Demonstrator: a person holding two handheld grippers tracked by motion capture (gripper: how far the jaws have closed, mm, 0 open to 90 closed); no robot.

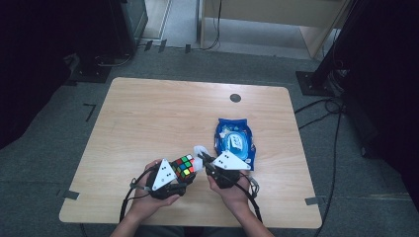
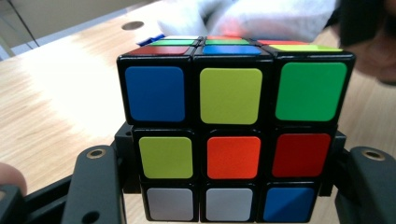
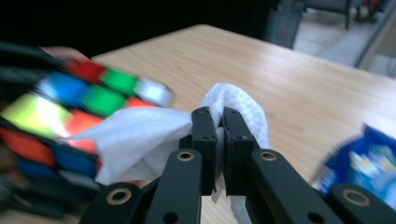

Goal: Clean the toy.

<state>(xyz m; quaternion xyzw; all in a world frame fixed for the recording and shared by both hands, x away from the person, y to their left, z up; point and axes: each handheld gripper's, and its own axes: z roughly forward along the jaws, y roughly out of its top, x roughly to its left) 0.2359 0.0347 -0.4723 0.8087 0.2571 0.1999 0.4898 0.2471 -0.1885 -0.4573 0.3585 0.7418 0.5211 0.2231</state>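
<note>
Black jaws of the left tongs [image 2: 229,196] rise at the lower corners of the left gripper view, clamped on the sides of a scrambled puzzle cube [image 2: 232,135] that takes up the middle of that frame. Its near face shows blue, yellow and green squares on top, yellow, orange and red in the middle, white, white and blue below. Behind its upper edge lies a white wipe [image 2: 261,21], touching the cube's top.

In the right gripper view the right tongs [image 3: 215,133] stand at centre, jaws together and pinching a fold of the wipe [image 3: 140,135], which spreads left onto the blurred cube [image 3: 70,102].

From the high view, both hands sit at the lower middle of the frame. The cube [image 1: 184,166] is held between them just above the wooden surface [image 1: 148,118], and a blue wipes packet [image 1: 234,140] lies right of centre, just above the right tongs [image 1: 201,159].
</note>
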